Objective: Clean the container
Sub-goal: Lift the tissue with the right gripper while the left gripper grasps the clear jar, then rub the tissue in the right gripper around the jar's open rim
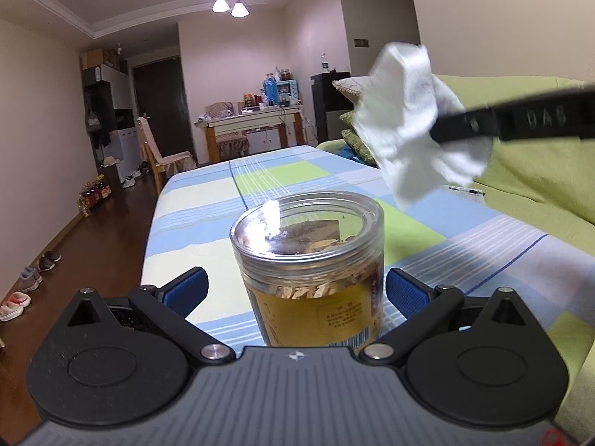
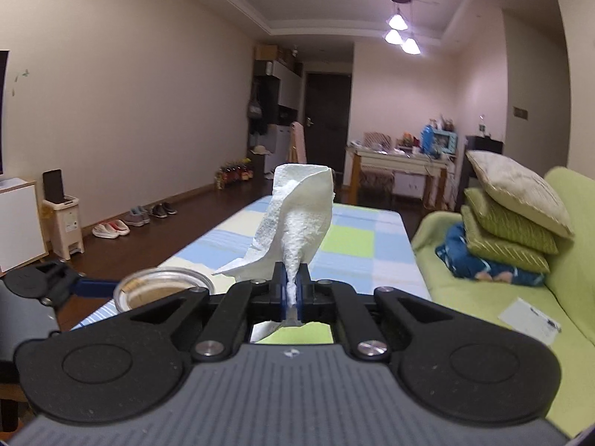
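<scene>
- The left gripper [image 1: 295, 290] is waiting with jaws spread wide around the clear round lidded jar [image 1: 308, 267], near the checked table's [image 1: 208, 200] front edge, not touching.
- The right gripper [image 2: 293, 286] is pinching the crumpled white paper towel [image 2: 297, 219] tight above the table, ready for wiping.

A lived-in home, its living and dining room in one: a green sofa [image 2: 494, 297] with stacked cushions [image 2: 509, 208] at 3 o'clock, shoes [image 2: 134, 219] lined along the wall at 9 o'clock, a cluttered dining table [image 2: 401, 165] and pendant lamp [image 2: 399, 29] toward 12 o'clock
</scene>
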